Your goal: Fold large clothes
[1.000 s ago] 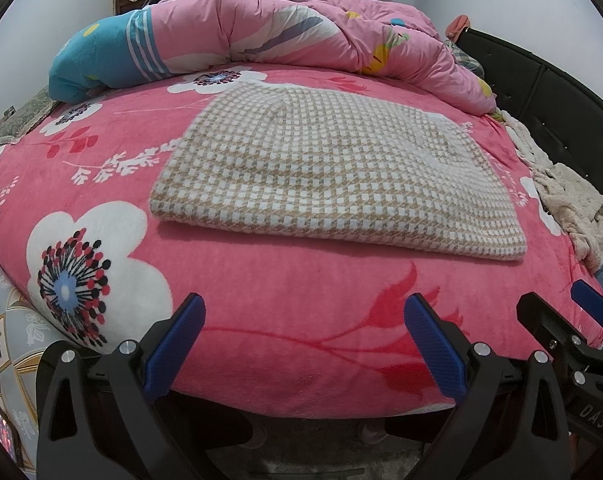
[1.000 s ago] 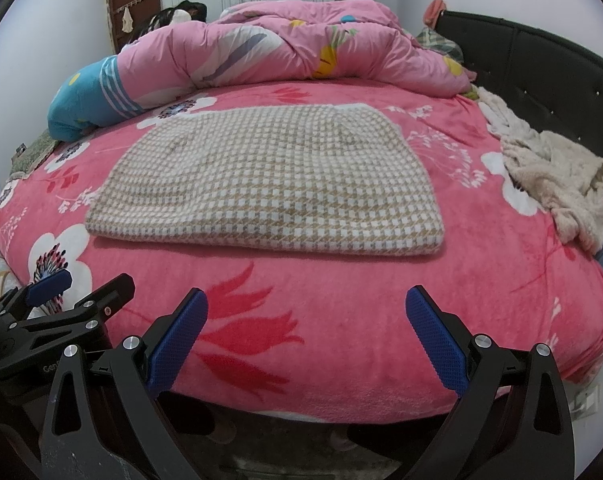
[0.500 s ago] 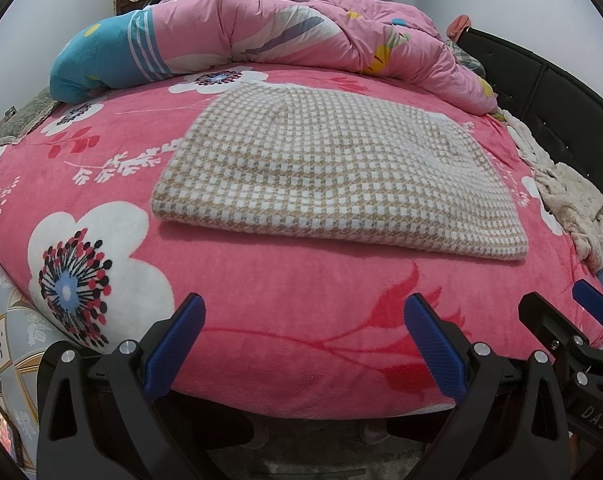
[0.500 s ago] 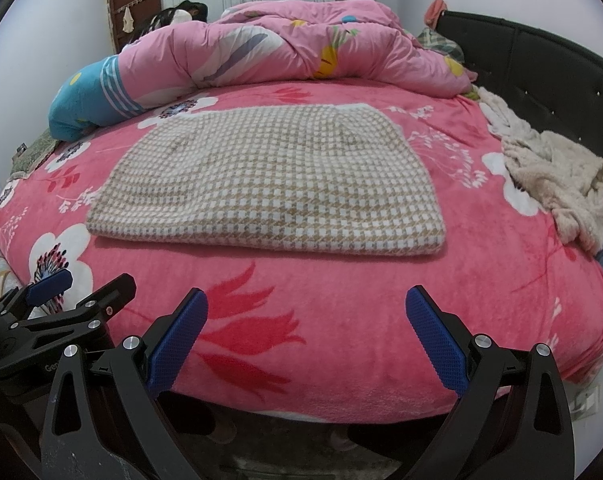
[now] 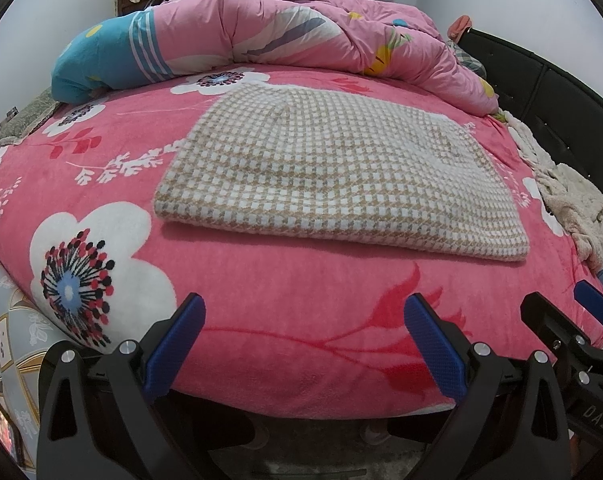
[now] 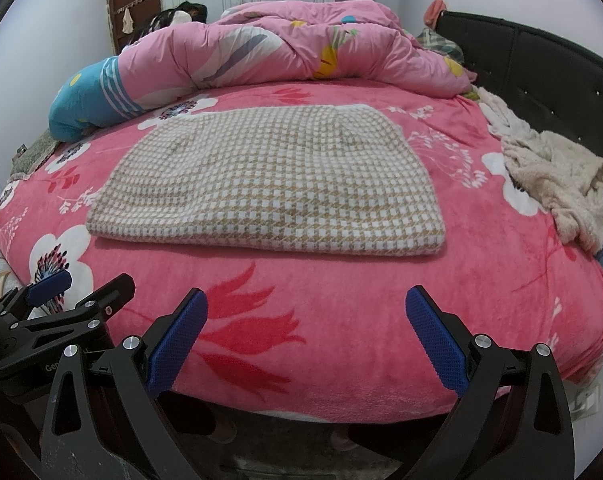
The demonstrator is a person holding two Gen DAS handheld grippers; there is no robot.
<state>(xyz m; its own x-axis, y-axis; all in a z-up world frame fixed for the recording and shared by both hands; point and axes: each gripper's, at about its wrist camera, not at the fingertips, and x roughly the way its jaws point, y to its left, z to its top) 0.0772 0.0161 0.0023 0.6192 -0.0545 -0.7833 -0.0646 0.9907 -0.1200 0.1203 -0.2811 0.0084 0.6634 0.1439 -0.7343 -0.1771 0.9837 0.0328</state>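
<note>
Holding both grippers low at the frame bottom, we keep the left gripper [image 5: 303, 340] and right gripper [image 6: 305, 340] spread wide and empty, apart from the folded houndstooth garment [image 6: 269, 188] lying mid-frame on the pink floral bedspread [image 6: 341, 300].

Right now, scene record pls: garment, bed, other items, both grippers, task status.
garment: checked beige-and-white garment, folded into a flat rectangle, lying mid-bed
surface: pink floral bedspread
other items: pink duvet bunched at the far side; cream fleece cloth crumpled near the black headboard
left gripper: open, empty, at the near bed edge, clear of the garment
right gripper: open, empty, at the near bed edge, clear of the garment
task status: garment looks folded; neither gripper touching it
</note>
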